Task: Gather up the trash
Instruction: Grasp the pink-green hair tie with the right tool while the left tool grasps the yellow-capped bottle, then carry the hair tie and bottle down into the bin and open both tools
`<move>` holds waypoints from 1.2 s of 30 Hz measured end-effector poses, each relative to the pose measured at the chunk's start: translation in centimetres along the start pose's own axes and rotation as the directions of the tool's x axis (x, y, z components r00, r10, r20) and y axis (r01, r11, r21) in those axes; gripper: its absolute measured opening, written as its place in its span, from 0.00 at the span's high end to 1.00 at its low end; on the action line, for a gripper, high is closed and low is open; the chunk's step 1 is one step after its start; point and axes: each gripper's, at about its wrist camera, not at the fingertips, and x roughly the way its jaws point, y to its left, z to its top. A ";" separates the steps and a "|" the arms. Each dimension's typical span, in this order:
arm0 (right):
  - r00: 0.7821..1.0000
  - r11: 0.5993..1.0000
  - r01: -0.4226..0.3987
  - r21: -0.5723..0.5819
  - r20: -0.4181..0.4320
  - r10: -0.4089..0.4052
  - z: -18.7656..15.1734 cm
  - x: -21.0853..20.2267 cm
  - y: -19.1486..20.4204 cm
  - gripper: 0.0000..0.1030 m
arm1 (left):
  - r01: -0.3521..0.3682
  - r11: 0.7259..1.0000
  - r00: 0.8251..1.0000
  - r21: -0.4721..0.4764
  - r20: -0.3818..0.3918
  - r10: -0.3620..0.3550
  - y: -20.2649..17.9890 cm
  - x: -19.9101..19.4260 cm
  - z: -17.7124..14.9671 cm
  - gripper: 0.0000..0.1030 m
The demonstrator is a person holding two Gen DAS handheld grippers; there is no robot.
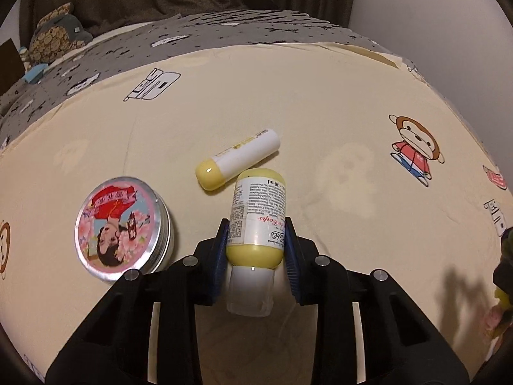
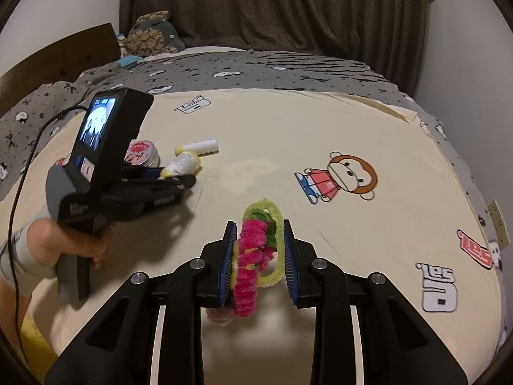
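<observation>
My left gripper (image 1: pixel 256 226) is shut on a small bottle (image 1: pixel 256 211) with a yellow body and a printed white label; its blue pads press on both sides. Just beyond it a white tube with a yellow cap (image 1: pixel 239 158) lies on the bed. A round tin with a picture lid (image 1: pixel 120 224) sits to the left. My right gripper (image 2: pixel 258 250) is shut on a pink and green pipe-cleaner flower (image 2: pixel 251 256), held above the sheet. The right wrist view also shows the left gripper (image 2: pixel 179 175) with the bottle (image 2: pixel 182 163), the tin (image 2: pixel 142 152) and the tube (image 2: pixel 198 146).
Everything lies on a cream bedsheet (image 1: pixel 320 96) printed with cartoon monkeys and logos. A grey patterned blanket (image 1: pixel 224 29) covers the far part of the bed, with a plush toy (image 1: pixel 54 32) at the back left. A person's hand (image 2: pixel 96 247) holds the left gripper's handle.
</observation>
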 end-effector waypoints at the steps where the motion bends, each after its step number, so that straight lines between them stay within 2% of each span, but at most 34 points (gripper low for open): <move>1: 1.000 1.000 0.001 -0.001 0.002 -0.001 -0.2 -0.3 0.1 0.72 | -0.002 1.000 1.000 0.012 -0.005 0.002 -0.1 -0.3 -0.3 0.71; 5: 1.000 1.000 0.001 -0.019 0.022 0.000 -1.2 -2.6 0.7 0.72 | 0.018 1.000 1.000 0.023 0.008 -0.018 -0.5 -2.5 -2.0 0.71; 12: 0.995 0.996 0.003 -0.085 0.096 0.005 -3.4 -8.3 3.1 0.72 | 0.021 0.996 0.994 0.089 0.105 -0.030 -1.7 -10.9 -7.2 0.71; 16: 0.988 0.991 0.034 -0.128 0.157 -0.013 -5.6 -12.1 4.7 0.72 | 0.004 0.995 0.985 0.095 0.171 -0.020 -2.0 -16.5 -12.2 0.71; 18: 0.984 0.991 0.021 -0.130 0.177 0.003 -7.3 -14.0 5.5 0.72 | 0.014 0.996 0.982 0.092 0.188 -0.031 -2.0 -18.7 -14.7 0.71; 24: 0.981 0.989 -0.032 -0.147 0.184 0.059 -12.7 -17.1 8.1 0.72 | -0.023 0.993 0.970 0.113 0.244 -0.005 -2.5 -23.6 -22.4 0.71; 27: 0.979 0.989 -0.096 -0.115 0.170 0.115 -15.3 -18.0 8.8 0.72 | -0.008 0.995 0.971 0.100 0.238 -0.016 -2.4 -24.8 -26.1 0.71; 29: 0.978 0.987 -0.129 -0.092 0.151 0.142 -16.7 -18.0 9.3 0.72 | 0.025 0.996 0.977 0.085 0.207 -0.042 -2.3 -24.9 -28.5 0.71; 33: 0.981 0.981 -0.186 -0.045 0.053 0.189 -20.3 -16.3 10.7 0.72 | 0.039 0.995 0.989 0.087 0.137 -0.050 -2.8 -23.8 -32.3 0.71; 36: 0.977 0.977 -0.212 -0.003 -0.021 0.212 -22.4 -14.7 11.4 0.72 | 0.083 0.994 0.994 0.065 0.071 -0.088 -2.7 -22.5 -34.7 0.71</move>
